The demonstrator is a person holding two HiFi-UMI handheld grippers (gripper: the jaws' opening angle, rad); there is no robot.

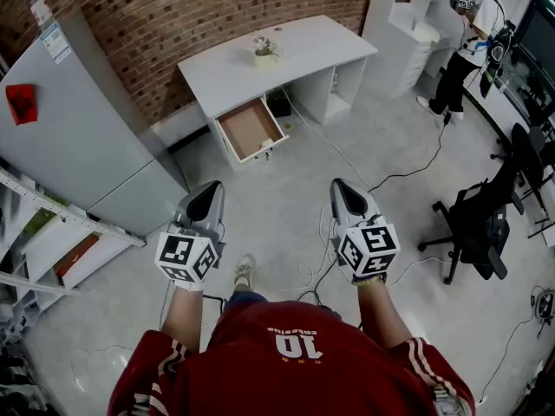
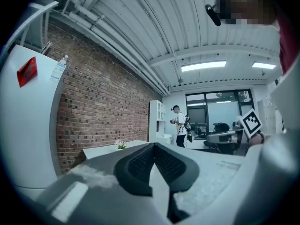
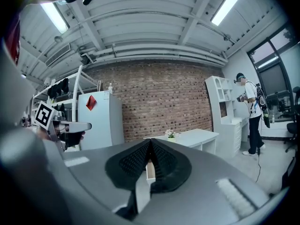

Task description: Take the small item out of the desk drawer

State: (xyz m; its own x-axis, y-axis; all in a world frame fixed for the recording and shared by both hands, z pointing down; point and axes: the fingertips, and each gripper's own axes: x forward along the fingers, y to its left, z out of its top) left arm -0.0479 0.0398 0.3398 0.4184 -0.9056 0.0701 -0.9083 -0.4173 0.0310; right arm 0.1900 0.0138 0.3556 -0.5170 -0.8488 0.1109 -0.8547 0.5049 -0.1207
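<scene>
Brick wall (image 1: 217,16) runs along the far side of the room, and the grey floor (image 1: 286,206) lies wide between you and it. A tall white fridge (image 1: 78,128) stands on your left. Straight ahead is the white tabletop (image 1: 295,55), set against the wall.

Under the tabletop, the drawer (image 1: 250,128) is pulled out toward you, so you can reach in from above. The small item should be in there, but you are too far away to make it out. The inside just looks brown.

You are well apart from the tabletop, so you hold the left gripper (image 1: 211,189) and the right gripper (image 1: 341,187) low in front of your chest, pointing ahead. The fingers (image 2: 138,165) on the left are closed with nothing between them. The fingers (image 3: 164,165) on the right are closed and empty too, because there is nothing to grab yet. You probably need to walk closer and open one of them first.

A little flower pot (image 1: 264,53) sits on the tabletop, out of your way.
</scene>
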